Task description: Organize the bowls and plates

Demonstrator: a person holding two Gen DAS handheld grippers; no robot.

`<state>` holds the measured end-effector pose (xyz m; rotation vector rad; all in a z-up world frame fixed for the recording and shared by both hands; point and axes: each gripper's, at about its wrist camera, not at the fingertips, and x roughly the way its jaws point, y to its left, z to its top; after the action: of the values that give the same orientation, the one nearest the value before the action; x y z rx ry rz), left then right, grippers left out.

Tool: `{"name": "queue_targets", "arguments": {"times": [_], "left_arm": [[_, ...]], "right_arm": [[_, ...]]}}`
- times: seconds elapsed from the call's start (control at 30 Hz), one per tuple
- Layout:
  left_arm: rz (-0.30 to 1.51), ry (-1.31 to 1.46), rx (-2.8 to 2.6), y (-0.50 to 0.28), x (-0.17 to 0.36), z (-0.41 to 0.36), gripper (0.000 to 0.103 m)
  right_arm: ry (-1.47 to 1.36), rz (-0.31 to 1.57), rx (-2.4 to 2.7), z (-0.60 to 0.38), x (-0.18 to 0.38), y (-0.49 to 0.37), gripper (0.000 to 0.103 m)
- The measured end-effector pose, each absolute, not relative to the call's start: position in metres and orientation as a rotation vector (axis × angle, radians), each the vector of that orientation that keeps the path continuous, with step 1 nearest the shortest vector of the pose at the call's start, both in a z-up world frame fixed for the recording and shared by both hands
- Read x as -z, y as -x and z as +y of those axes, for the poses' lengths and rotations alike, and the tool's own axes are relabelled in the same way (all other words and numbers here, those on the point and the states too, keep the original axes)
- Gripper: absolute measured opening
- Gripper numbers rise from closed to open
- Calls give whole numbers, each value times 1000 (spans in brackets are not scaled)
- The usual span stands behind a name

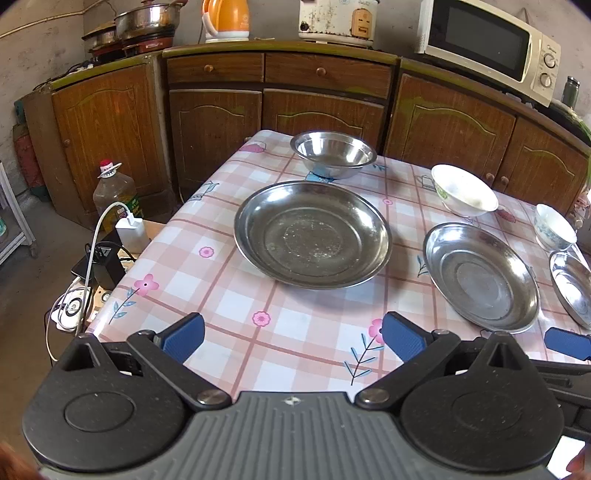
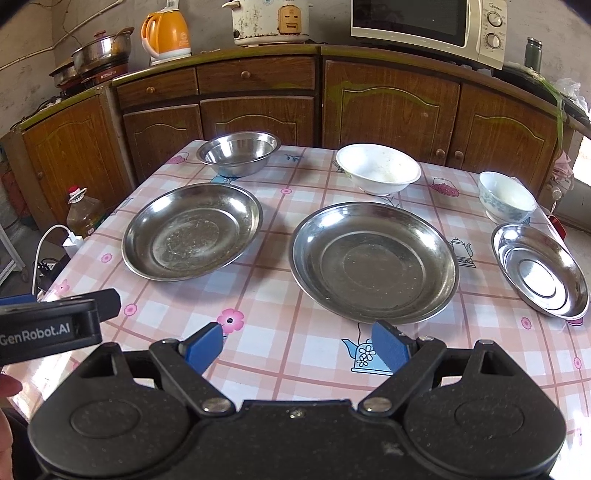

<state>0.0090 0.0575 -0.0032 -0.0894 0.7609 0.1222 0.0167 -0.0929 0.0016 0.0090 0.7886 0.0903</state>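
A table covered by a pink-and-white checked floral oilcloth (image 2: 280,354) carries six vessels, none stacked. Back row, left to right: a deep stainless-steel bowl (image 2: 238,153), a wide white ceramic bowl (image 2: 378,168) with a faint residue inside, and a small white bowl with a blue pattern (image 2: 506,201). Front row: a large round stainless-steel plate (image 2: 192,230) on the left, speckled with dried marks; a second large stainless-steel plate (image 2: 373,260) in the middle; and a small shiny stainless-steel dish (image 2: 540,275) near the right edge. No vessel holds any solid contents.

The left gripper (image 1: 293,338) hovers over the near table edge, its blue-padded fingers spread wide and empty; the left-hand plate (image 1: 312,234) lies straight ahead of the gap, well apart from the tips. The right gripper (image 2: 297,349) is likewise spread and empty; the middle plate lies just ahead of its right finger, not touching. The left gripper's body, lettered "GenRobot.AI", shows at the left edge of the right wrist view.

Behind the table stand brown wooden cupboards (image 2: 391,107) bearing an orange electric kettle (image 2: 166,33), a white rice cooker (image 2: 271,20), a cream microwave oven (image 2: 428,26) and steel pots (image 2: 103,48). Left of the table stand a cooking-oil bottle (image 1: 114,194) and a white charger with cable (image 1: 129,230). Nothing lies between the fingers and the plates.
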Motion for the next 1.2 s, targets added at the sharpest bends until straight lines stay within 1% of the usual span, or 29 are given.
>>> {"name": "queue_targets", "arguments": {"times": [0.63,1.2], "left_arm": [[770,99,-150,-32,12,82,103],[729,95,-183,-87,14,115,103]], "right_arm": [[8,814,-119,-69,9,-51,103],[46,783,-143,-37,14,-105,103]]}}
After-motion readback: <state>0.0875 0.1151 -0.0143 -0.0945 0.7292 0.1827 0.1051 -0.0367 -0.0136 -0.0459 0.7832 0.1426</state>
